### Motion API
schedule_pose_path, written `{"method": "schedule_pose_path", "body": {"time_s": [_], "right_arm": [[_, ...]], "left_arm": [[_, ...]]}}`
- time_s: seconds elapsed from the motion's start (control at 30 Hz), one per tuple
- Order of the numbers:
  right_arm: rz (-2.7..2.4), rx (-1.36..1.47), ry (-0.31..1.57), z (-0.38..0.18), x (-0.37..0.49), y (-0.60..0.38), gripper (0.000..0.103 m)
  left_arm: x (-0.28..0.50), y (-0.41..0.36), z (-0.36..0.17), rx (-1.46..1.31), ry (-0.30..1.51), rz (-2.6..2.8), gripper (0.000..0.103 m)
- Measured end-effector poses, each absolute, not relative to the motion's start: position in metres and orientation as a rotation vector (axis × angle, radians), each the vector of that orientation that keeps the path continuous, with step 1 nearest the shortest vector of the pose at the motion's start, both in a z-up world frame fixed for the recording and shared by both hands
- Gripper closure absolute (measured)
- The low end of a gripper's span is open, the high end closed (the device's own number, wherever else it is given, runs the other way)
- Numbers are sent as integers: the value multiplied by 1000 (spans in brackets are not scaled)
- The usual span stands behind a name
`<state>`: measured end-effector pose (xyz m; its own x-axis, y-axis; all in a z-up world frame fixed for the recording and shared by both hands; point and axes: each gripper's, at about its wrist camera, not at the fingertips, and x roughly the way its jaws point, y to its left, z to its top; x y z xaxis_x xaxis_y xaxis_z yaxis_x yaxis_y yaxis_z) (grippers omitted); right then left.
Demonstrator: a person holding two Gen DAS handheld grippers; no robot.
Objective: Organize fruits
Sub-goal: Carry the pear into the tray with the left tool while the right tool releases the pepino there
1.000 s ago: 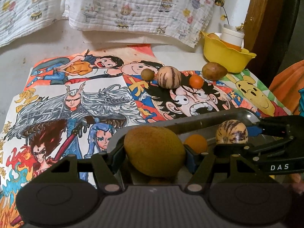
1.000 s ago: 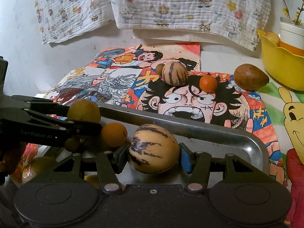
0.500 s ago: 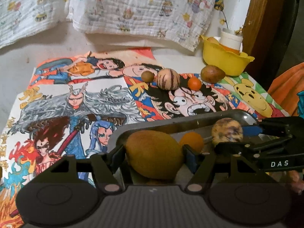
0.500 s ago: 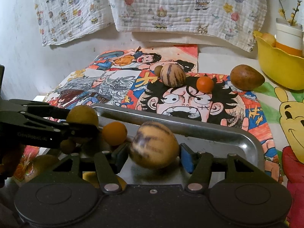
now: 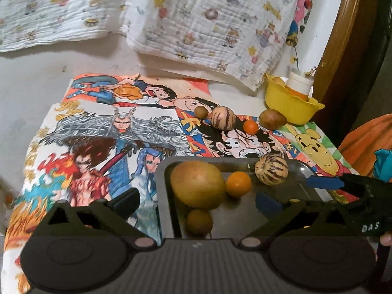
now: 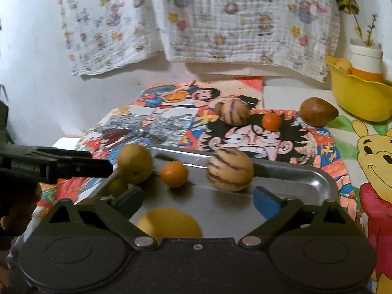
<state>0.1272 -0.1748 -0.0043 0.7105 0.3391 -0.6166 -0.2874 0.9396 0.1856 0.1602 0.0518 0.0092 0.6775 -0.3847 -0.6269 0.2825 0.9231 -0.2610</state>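
Both fruits released since earlier frame: left hand-held gripper (image 5: pixel 196 203) opening off mango (image 5: pixel 197 183), right hand-held gripper (image 6: pixel 198 198) opening off striped melon (image 6: pixel 229 169); both rest in tray (image 6: pixel 294 174), sorted.

striped melons (image 5: pixel 271 172): 2 | oranges (image 5: pixel 238 184): 2 | tray (image 5: pixel 297 169): 1 | yellow bowl (image 5: pixel 291 107): 1

My left hand-held gripper (image 5: pixel 194 202) is matte black, ribbed on top, with two silver screws. My right hand-held gripper (image 6: pixel 196 199) has blue pads (image 6: pixel 265 202) and white "DAS" lettering.
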Motion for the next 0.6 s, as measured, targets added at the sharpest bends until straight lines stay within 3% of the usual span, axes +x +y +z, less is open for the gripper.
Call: {"method": "schedule_pose_path", "body": {"time_s": [0.6], "right_arm": [[363,-61,674,-6,50,-169,1]], "left_arm": [[72,41,9,76,673,-435,1]]}}
